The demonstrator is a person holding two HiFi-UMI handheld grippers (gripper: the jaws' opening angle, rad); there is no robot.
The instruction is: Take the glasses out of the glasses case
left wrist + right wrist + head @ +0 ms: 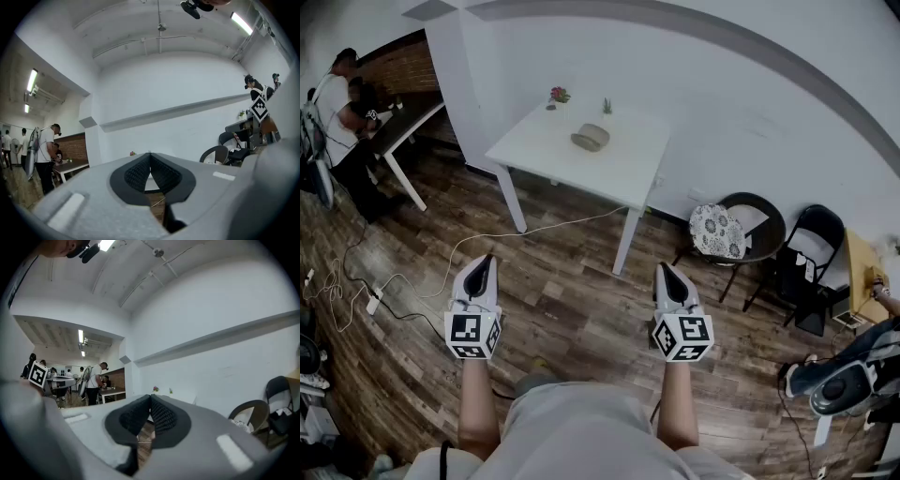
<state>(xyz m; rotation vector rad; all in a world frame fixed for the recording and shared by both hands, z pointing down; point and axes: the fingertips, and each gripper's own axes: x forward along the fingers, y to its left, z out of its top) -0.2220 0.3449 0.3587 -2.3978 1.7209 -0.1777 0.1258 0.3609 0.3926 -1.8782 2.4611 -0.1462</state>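
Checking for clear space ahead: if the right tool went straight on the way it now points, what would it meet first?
Most likely the white table. The right tool, shut and empty, points across the wooden floor toward its near edge. Depth is unclear, so it might pass just over it.

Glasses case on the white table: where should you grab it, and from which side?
The glasses case lies flat on the white table, a low oval. So probably grip across its narrow middle, coming down from above at the table's near side. Its opening seam is too small to see.
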